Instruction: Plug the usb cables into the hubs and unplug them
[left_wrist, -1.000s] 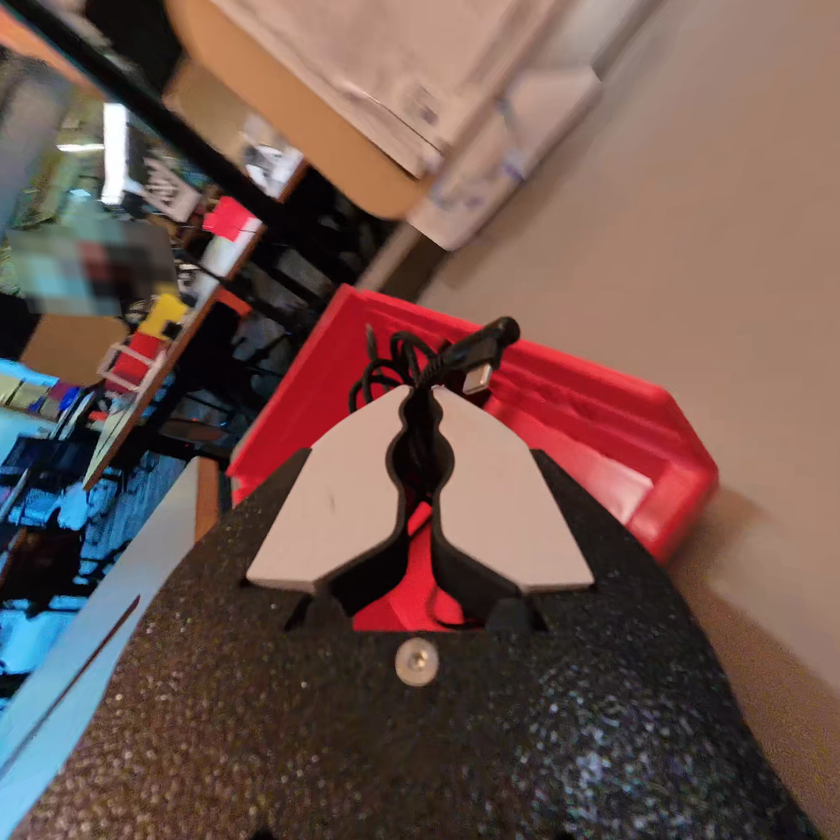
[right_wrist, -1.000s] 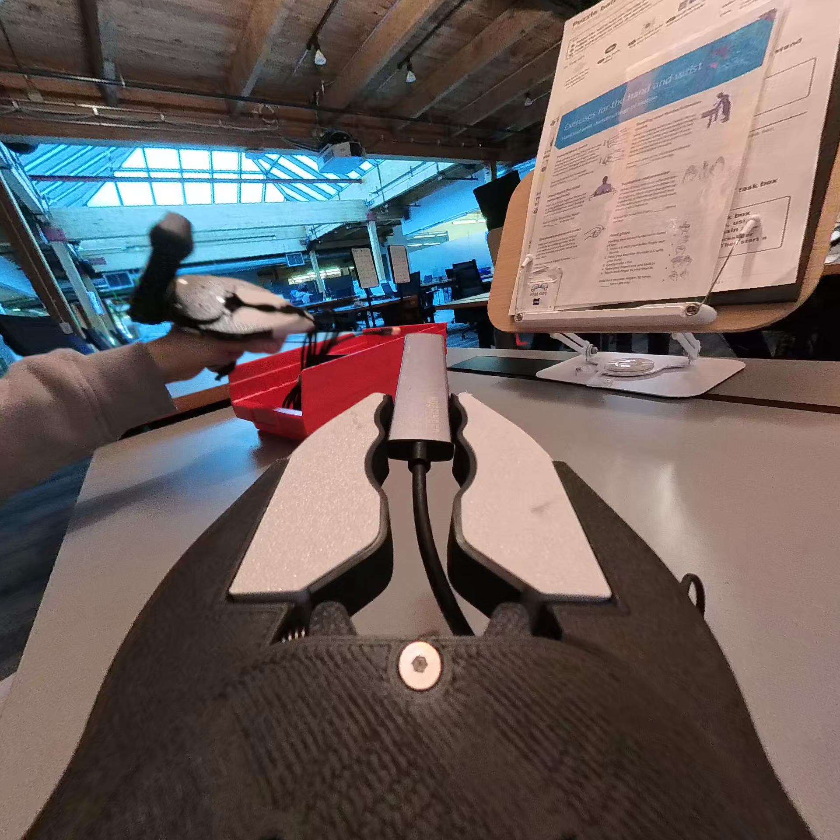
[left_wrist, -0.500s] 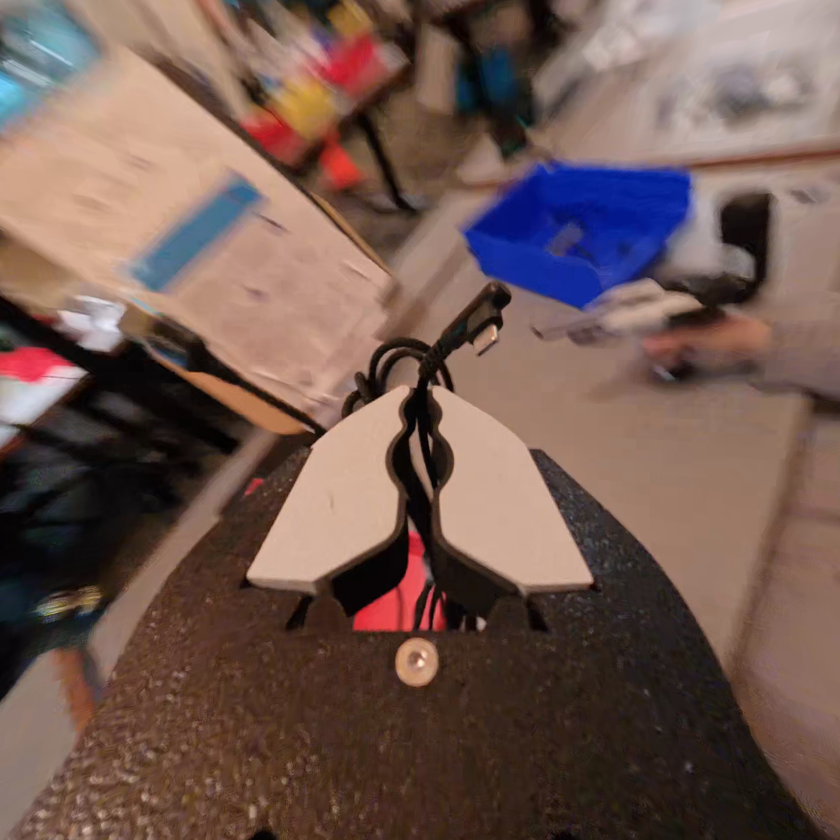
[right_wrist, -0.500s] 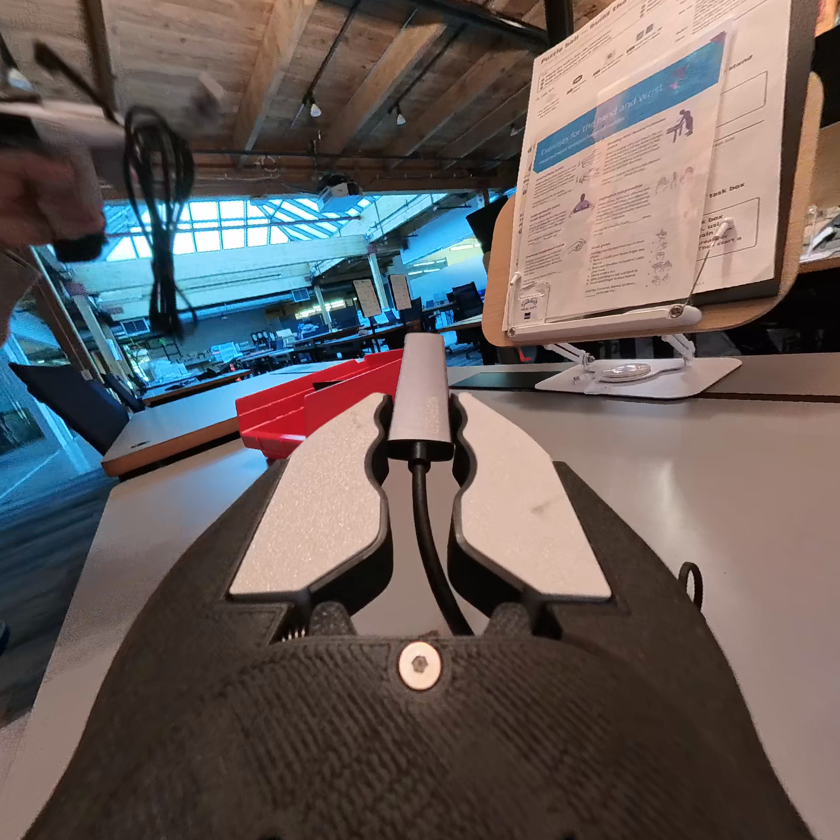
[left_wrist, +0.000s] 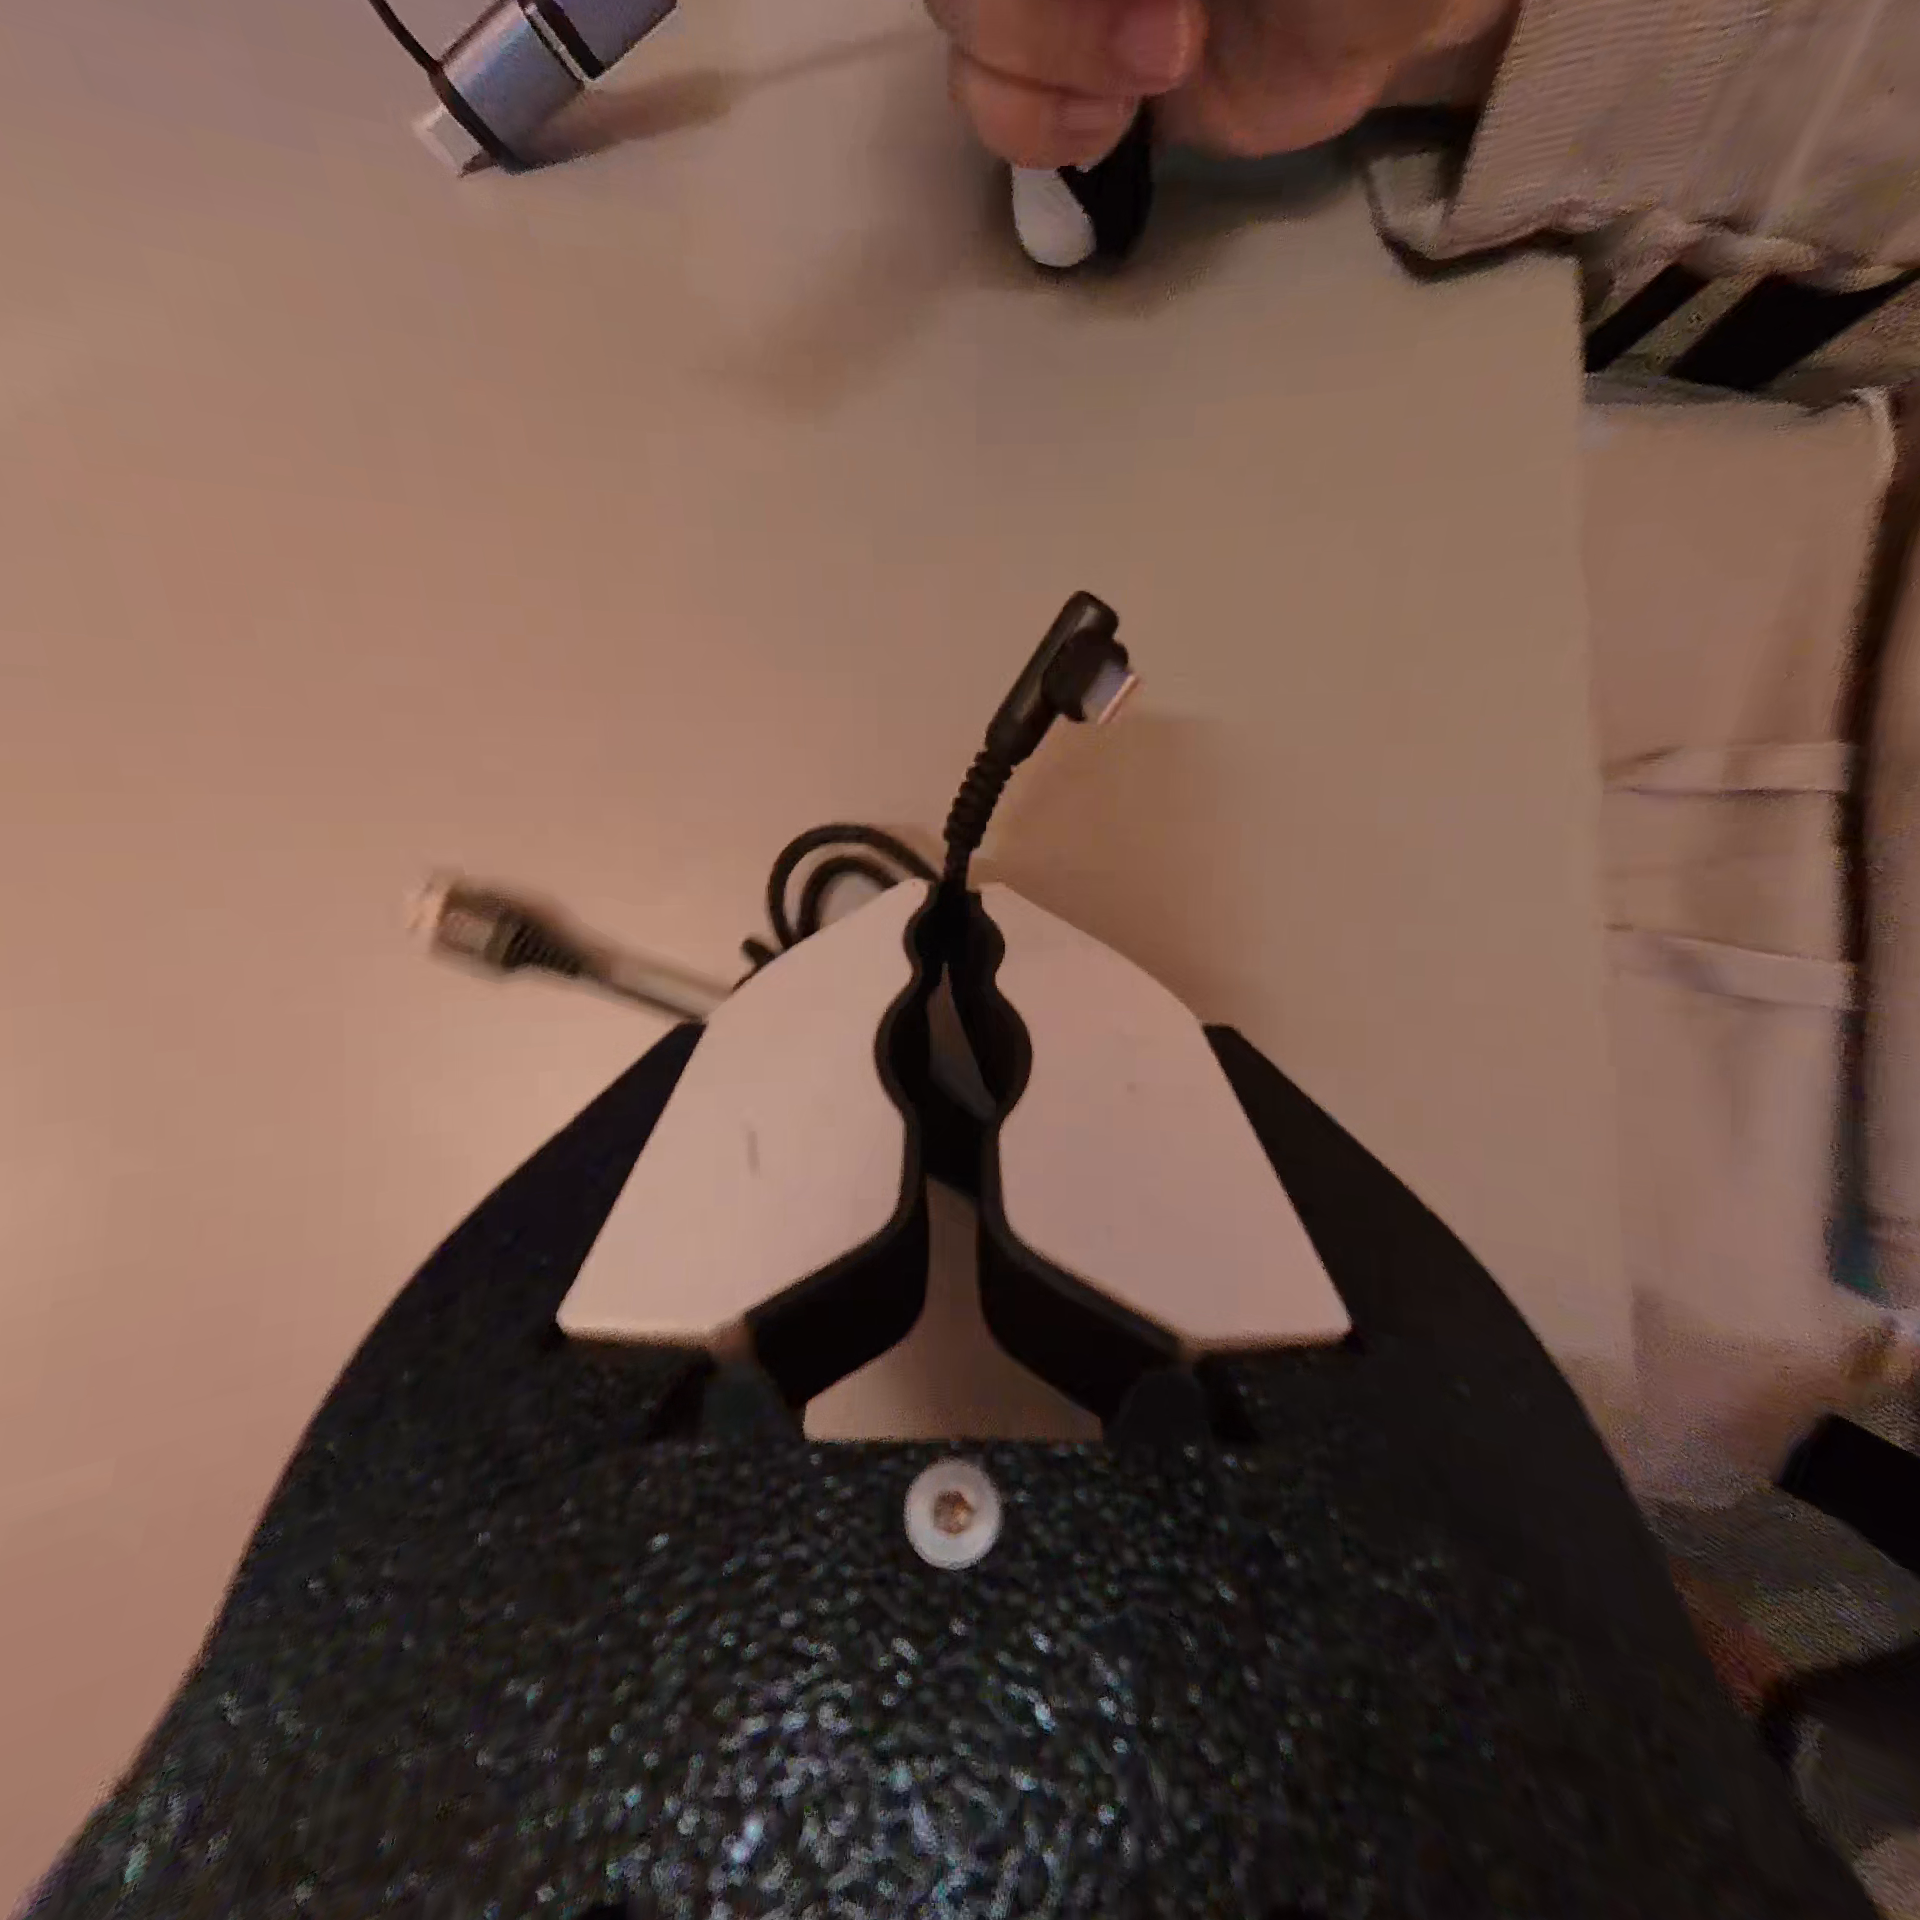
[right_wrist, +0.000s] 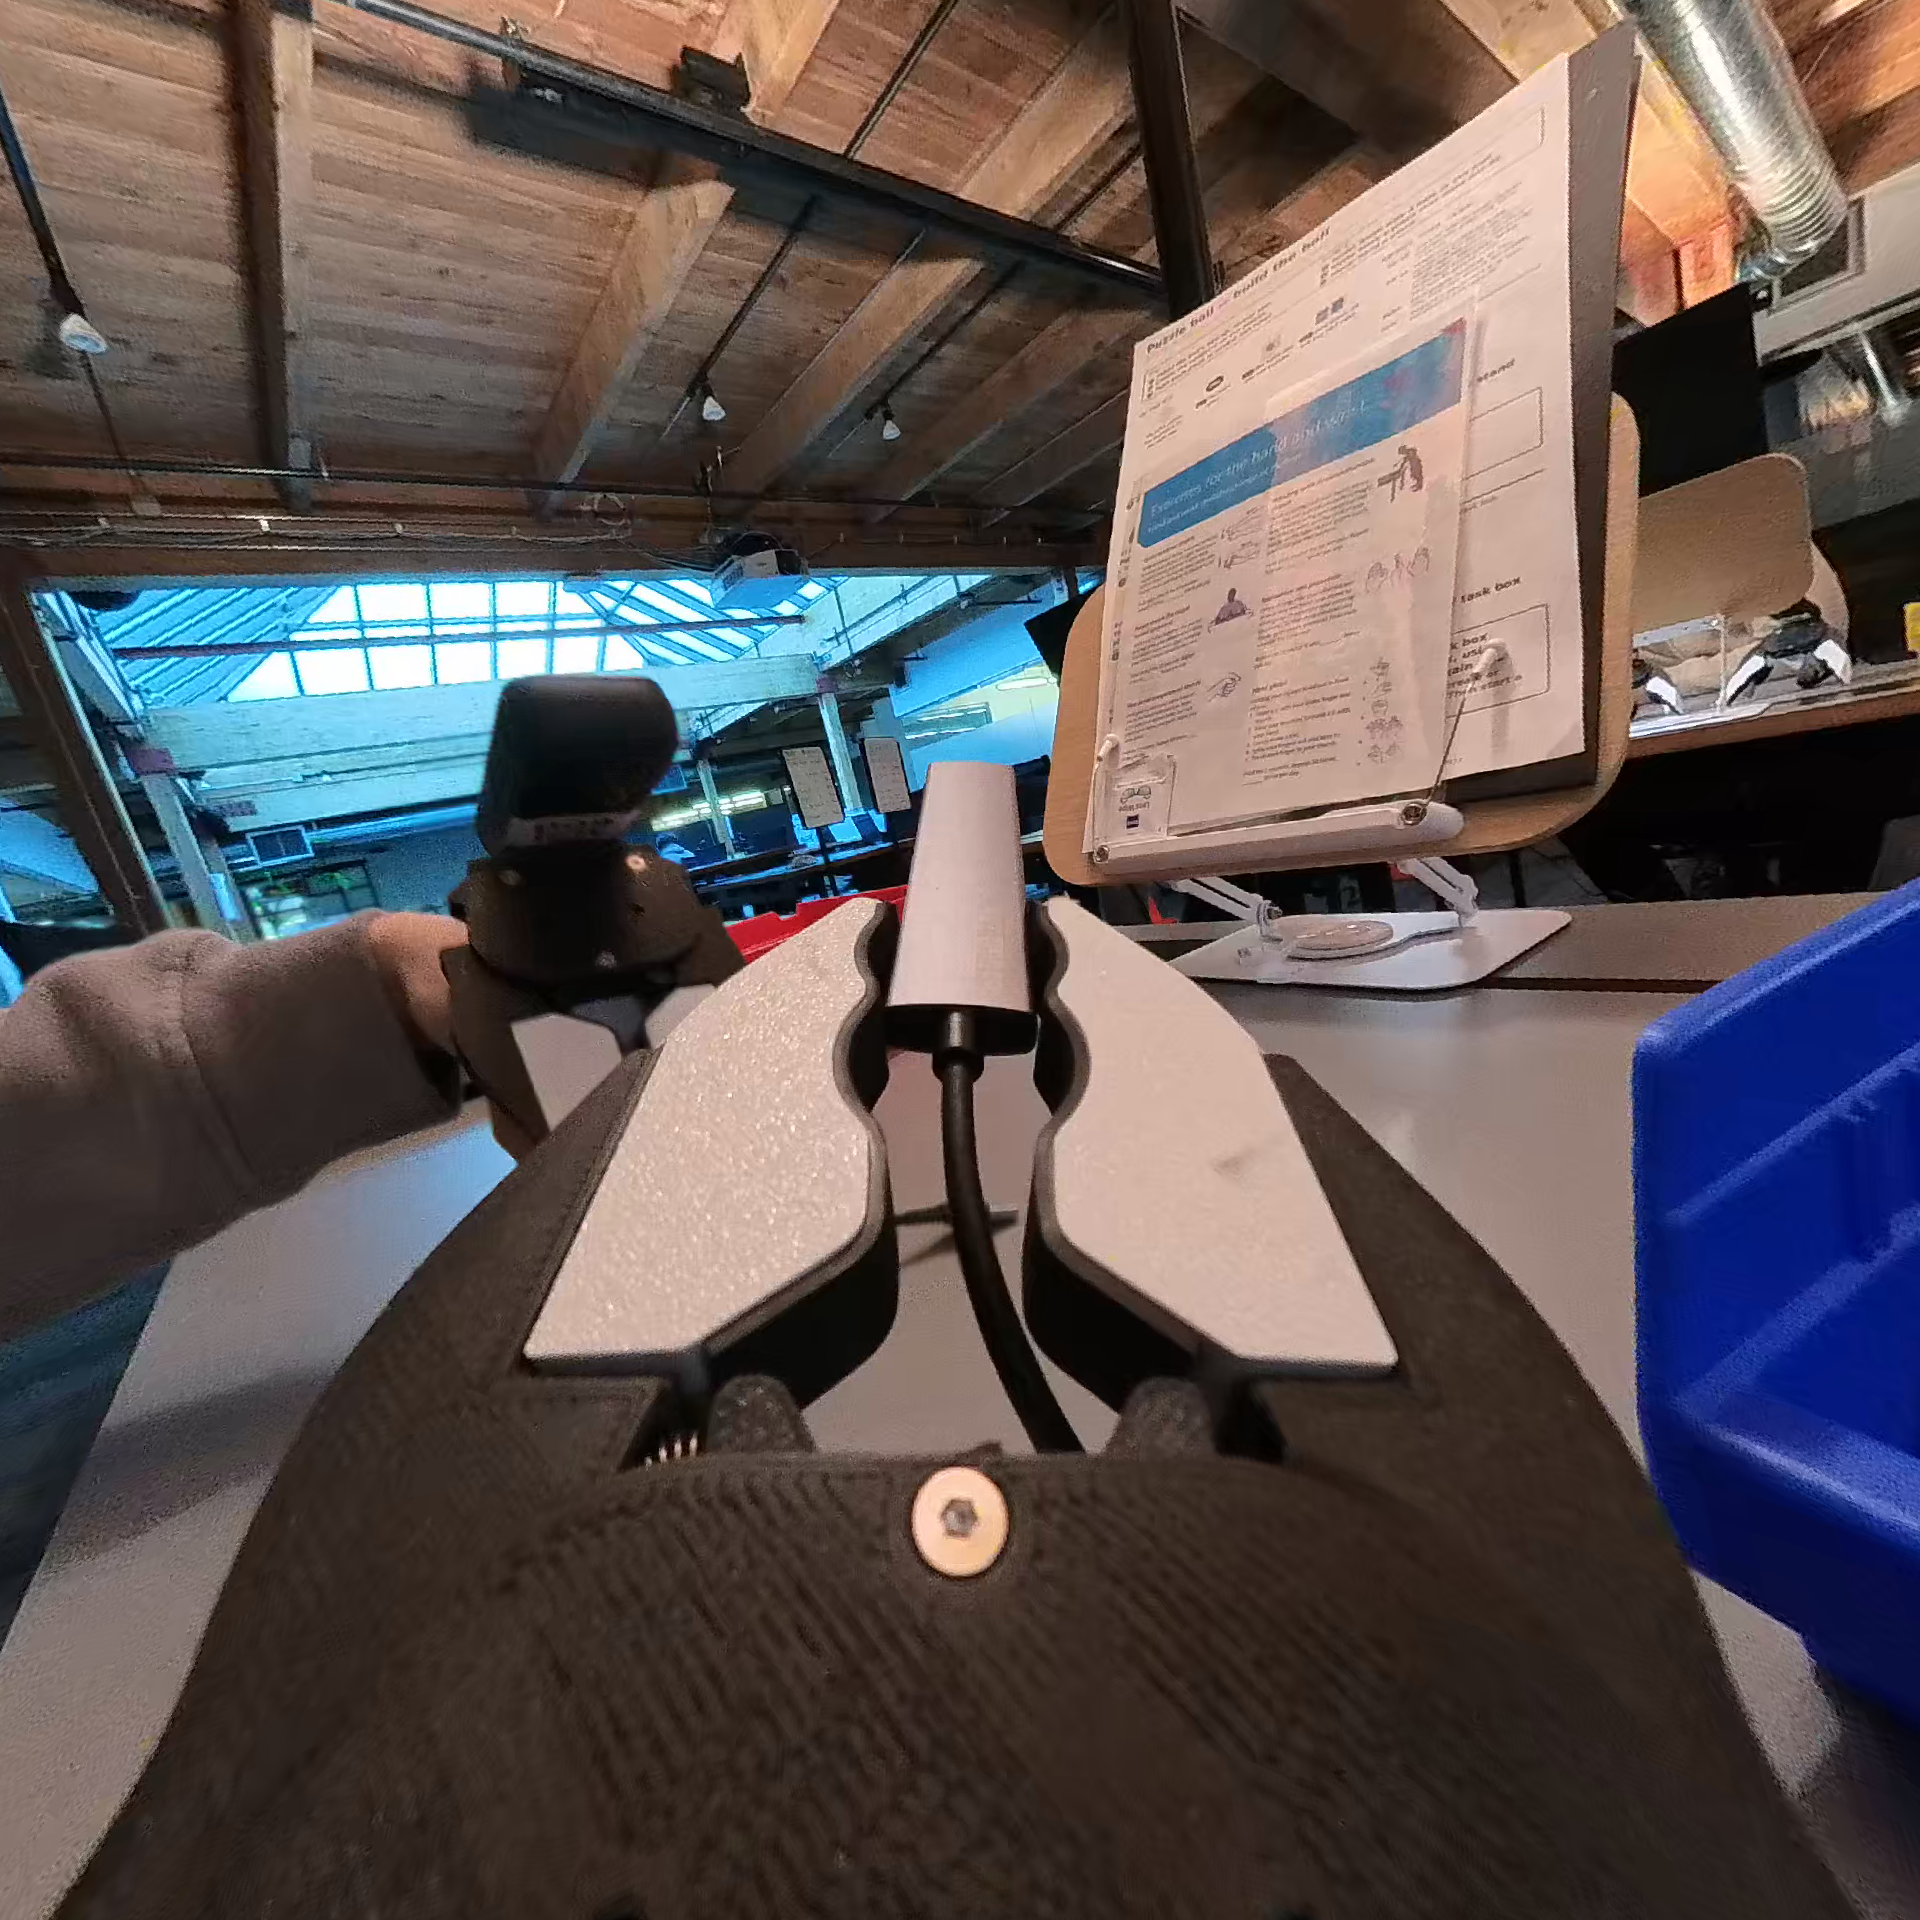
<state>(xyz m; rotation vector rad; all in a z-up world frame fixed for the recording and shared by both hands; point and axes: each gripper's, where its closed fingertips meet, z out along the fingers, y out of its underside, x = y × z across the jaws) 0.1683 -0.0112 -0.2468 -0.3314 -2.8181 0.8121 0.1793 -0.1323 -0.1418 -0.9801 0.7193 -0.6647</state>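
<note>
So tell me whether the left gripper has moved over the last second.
Yes. The left gripper moved right, from over the red bin to beside the hub.

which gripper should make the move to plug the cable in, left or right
Left, probably. The left gripper is shut on the usb cable, whose angled plug sticks out free above the table. The right gripper is clamped on the hub and can simply brace it.

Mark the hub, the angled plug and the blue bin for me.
hub (right_wrist: 961, 894): right wrist view, middle of its grey body.
angled plug (left_wrist: 1075, 665): left wrist view, black elbow behind the metal tip.
blue bin (right_wrist: 1787, 1195): right wrist view, its near wall.
</note>
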